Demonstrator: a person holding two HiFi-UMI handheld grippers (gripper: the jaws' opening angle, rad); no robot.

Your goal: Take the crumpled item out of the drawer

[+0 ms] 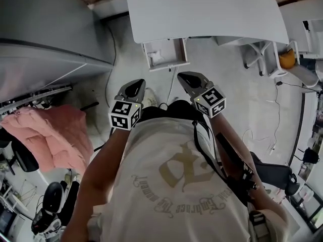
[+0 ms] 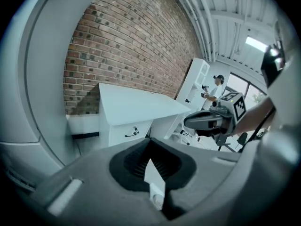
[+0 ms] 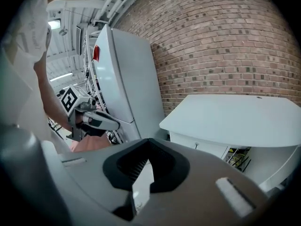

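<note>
In the head view a white desk (image 1: 202, 9) stands ahead, with a drawer (image 1: 174, 49) pulled out below its front edge. A small pale, crumpled-looking item (image 1: 155, 58) lies inside the drawer; its detail is too small to make out. My left gripper (image 1: 135, 87) and right gripper (image 1: 187, 78) are held side by side in the air, short of the drawer, both shut and empty. The left gripper view shows the desk's drawer front with a dark handle (image 2: 132, 132) and the right gripper (image 2: 207, 121) beside it. The right gripper view shows the left gripper (image 3: 96, 120).
A tall grey cabinet (image 1: 45, 34) stands to the left, with a pink garment (image 1: 50, 135) on a rack nearer me. White chairs and an orange object (image 1: 286, 59) are right of the desk. Cables (image 1: 275, 115) trail across the floor. A brick wall (image 2: 127, 51) rises behind the desk.
</note>
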